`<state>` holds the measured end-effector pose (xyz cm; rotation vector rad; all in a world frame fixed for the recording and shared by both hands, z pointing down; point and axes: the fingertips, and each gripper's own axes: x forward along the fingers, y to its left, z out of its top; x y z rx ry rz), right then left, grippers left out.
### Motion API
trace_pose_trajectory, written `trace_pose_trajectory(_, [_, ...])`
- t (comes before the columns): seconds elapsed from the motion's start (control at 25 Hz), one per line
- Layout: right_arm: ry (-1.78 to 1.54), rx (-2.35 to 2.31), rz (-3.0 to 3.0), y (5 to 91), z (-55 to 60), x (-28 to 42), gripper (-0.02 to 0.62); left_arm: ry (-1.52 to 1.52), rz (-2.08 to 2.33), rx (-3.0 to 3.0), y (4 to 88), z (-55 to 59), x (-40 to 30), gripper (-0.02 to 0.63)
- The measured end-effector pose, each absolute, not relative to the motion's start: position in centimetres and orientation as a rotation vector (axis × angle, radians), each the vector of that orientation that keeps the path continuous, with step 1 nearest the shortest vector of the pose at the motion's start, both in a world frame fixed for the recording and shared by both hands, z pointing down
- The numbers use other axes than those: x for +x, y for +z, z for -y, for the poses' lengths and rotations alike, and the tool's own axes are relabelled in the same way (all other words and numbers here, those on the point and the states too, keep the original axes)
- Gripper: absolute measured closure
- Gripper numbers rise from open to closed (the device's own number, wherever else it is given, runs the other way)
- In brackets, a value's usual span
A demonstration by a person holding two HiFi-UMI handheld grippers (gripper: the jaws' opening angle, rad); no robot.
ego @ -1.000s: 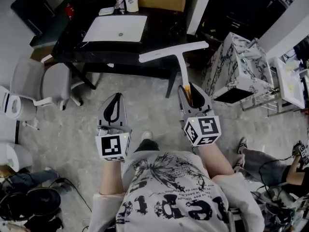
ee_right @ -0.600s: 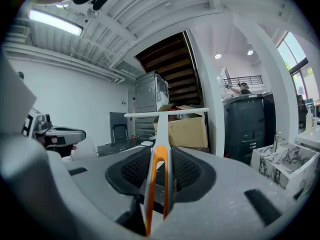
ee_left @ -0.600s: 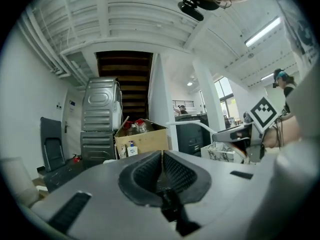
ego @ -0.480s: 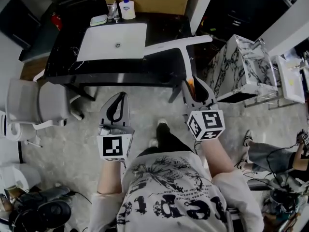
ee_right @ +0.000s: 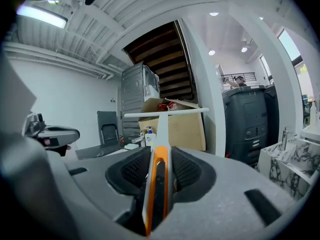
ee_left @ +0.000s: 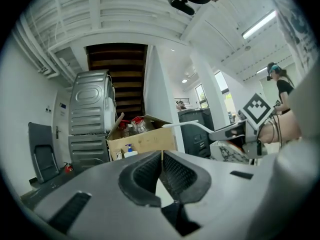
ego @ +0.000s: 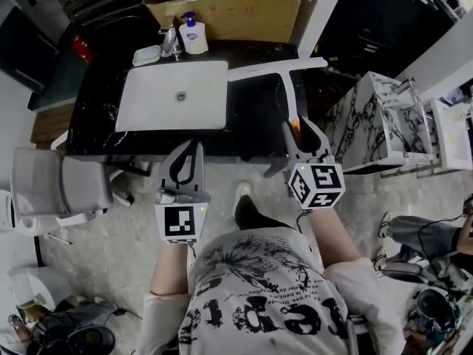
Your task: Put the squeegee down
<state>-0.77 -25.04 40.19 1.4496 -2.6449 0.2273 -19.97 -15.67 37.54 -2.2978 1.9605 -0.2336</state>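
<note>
The squeegee (ego: 278,69) is white with an orange-trimmed handle. Its blade lies crosswise above the black counter (ego: 255,117), just right of the white sink basin (ego: 174,95). My right gripper (ego: 301,139) is shut on the handle, and in the right gripper view the squeegee (ee_right: 160,129) runs straight out from between the pads of my right gripper (ee_right: 159,171). My left gripper (ego: 182,168) hangs at the counter's front edge, below the basin. In the left gripper view my left gripper (ee_left: 161,165) is shut with its pads meeting and nothing between them.
A soap bottle (ego: 195,34) and a tap stand behind the basin, with an open cardboard box (ego: 236,9) beyond. A marble-patterned cabinet (ego: 384,124) stands right of the counter, a grey chair (ego: 52,187) at the left. Another person's legs (ego: 421,235) show at the right.
The person has stepped toward the counter. Both grippers have travelled forward with them, and the squeegee blade, earlier short of the counter, now hangs over it beside the basin.
</note>
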Motion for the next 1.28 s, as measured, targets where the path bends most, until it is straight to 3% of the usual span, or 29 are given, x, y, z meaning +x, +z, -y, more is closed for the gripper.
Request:
trace_pose_trajectory(0.56, [0.38, 1.506, 2.525, 45.2, 39.2, -2.6, 0.472, -0.256, -1.892, -2.397, 39.3, 31.1, -21.9, 0.594])
trace_pose_trajectory(1.28, [0.582, 1.479, 2.194, 56.2, 42.5, -5.2, 0.472, -0.217, -1.75, -2.584, 42.0, 37.5, -24.8, 0.594])
